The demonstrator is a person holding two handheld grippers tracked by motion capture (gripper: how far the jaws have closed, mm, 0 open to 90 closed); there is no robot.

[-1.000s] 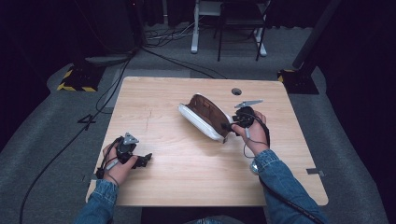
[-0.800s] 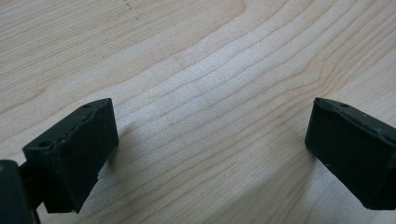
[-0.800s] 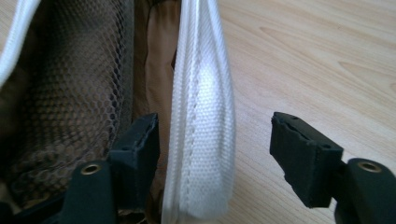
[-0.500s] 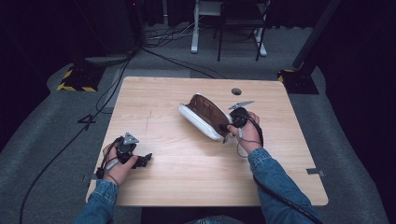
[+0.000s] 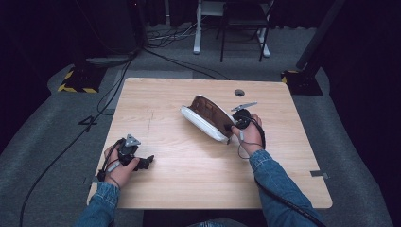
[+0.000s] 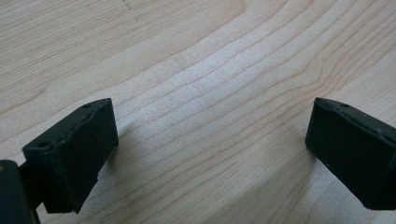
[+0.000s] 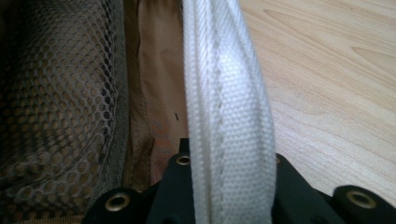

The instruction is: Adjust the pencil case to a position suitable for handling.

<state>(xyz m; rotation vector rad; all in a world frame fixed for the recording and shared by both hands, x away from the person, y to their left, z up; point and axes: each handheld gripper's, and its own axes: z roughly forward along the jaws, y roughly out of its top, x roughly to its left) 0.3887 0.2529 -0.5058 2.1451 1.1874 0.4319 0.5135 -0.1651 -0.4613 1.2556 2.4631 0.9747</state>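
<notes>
Just right of the frame's centre in the high view, a case (image 5: 208, 116) with a white outer shell and a brown interior stands tilted on the wooden table (image 5: 189, 179), one long white edge down on the wood and its open brown side facing the upper right. The right gripper (image 5: 235, 124) meets it at the lower right end, and the right gripper view shows why it stays propped: a white woven rim (image 7: 229, 116) runs up the middle of that frame from between the black jaws, which appear closed on it, with brown mesh lining (image 7: 56, 93) at the left and bare wood at the right. The left gripper (image 5: 144, 162) lies low in the lower left of the high view, well apart from the case, and its own view shows the two jaws spread wide over bare wood (image 6: 210, 102) with nothing between them. The case looks light and half-soft: a shaped shell that holds its curve, but with fabric binding and mesh that would give under a squeeze. The woven rim is probably the best hold, being textured and thin enough to pinch. Held by one end alone, the case could swing or flop shut, so the free tool would likely serve best steadying the far upper-left end.
</notes>
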